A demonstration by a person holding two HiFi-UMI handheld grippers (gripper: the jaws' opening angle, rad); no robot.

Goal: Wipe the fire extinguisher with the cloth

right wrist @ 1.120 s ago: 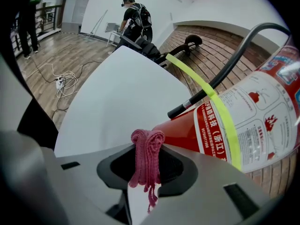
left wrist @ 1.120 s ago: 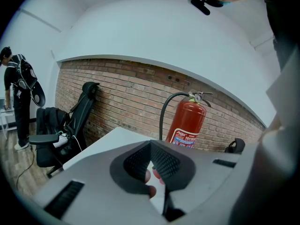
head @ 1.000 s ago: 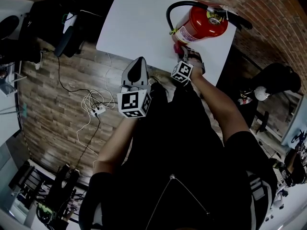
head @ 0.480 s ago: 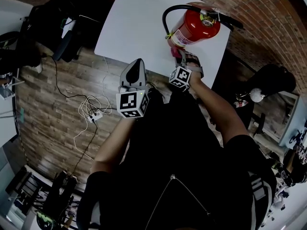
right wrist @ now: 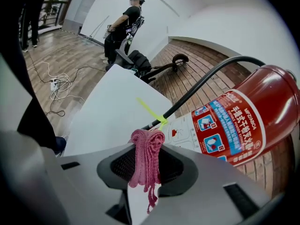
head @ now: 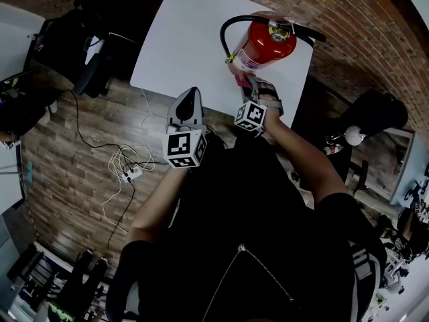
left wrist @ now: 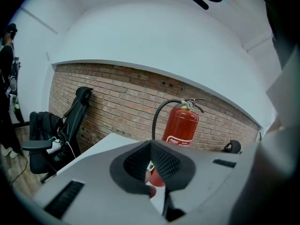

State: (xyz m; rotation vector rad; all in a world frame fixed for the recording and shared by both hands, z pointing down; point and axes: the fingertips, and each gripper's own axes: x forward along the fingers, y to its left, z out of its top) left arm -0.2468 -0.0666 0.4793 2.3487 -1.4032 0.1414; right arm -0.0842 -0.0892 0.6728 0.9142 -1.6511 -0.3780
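Note:
A red fire extinguisher [head: 264,44] with a black hose [head: 226,32] stands upright on the white table [head: 181,39] near its right edge. My right gripper [head: 243,82] is at the extinguisher's lower side, shut on a pink knitted cloth [head: 239,79]. In the right gripper view the cloth [right wrist: 146,157] hangs bunched between the jaws, just short of the label on the extinguisher [right wrist: 243,121] and a yellow-green tie [right wrist: 152,112] on its hose. My left gripper [head: 188,94] hovers off the table's near edge, shut with nothing in it. From it the extinguisher [left wrist: 182,125] shows ahead.
A brick wall [head: 348,19] runs behind the table. A dark office chair [left wrist: 70,125] stands left of the table. White cables and a power strip [head: 127,173] lie on the wooden floor. A person [right wrist: 124,25] stands far off in the right gripper view.
The head view has shifted a little, so table and extinguisher sit lower and further left. The right gripper stays at the extinguisher's lower side with the cloth. The left gripper has barely moved.

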